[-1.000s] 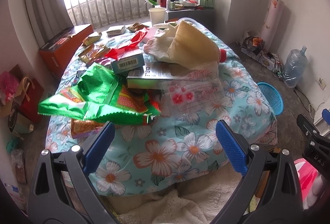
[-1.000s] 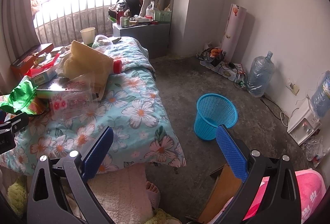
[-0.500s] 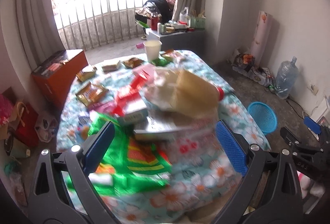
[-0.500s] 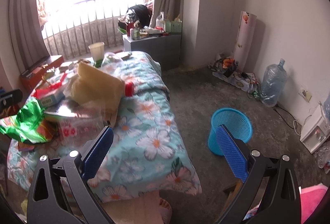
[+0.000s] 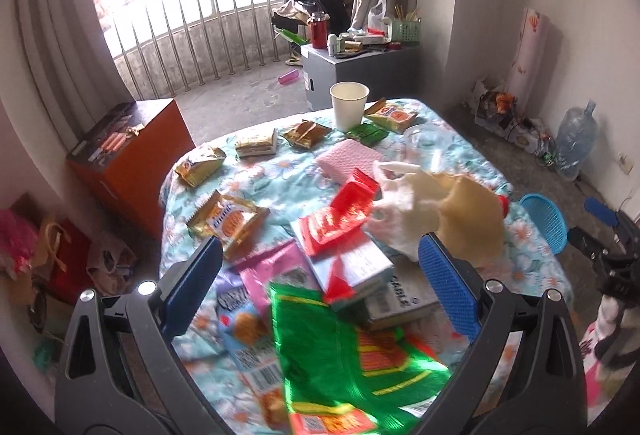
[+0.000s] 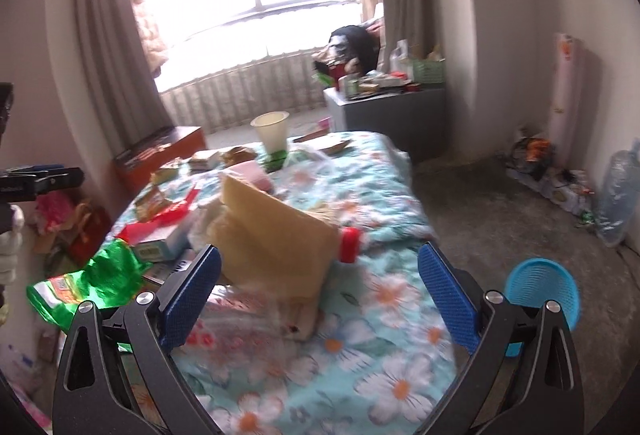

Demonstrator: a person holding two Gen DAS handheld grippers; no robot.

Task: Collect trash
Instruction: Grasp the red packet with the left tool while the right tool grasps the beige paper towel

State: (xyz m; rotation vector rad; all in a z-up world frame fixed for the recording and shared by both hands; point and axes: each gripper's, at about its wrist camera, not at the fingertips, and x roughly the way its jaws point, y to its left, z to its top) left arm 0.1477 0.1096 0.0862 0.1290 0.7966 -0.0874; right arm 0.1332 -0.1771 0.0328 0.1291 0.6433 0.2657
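Both the left gripper [image 5: 320, 275] and right gripper [image 6: 318, 277] hang open and empty over the littered desk [image 5: 280, 183], so collecting has yet to start; next, close on a wrapper [image 5: 340, 347] for the blue bin [image 6: 540, 291].

Left claw [image 5: 320, 287] and right claw [image 6: 318, 285], both spread wide and empty.

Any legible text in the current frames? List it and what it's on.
"CABLE": side of the grey box, left wrist view.
Gold biscuit pack: brand lettering, too blurred to read.
Blue snack bag: logo and barcode, unreadable.
Green bag: print blurred.
Right wrist view: nothing legible.
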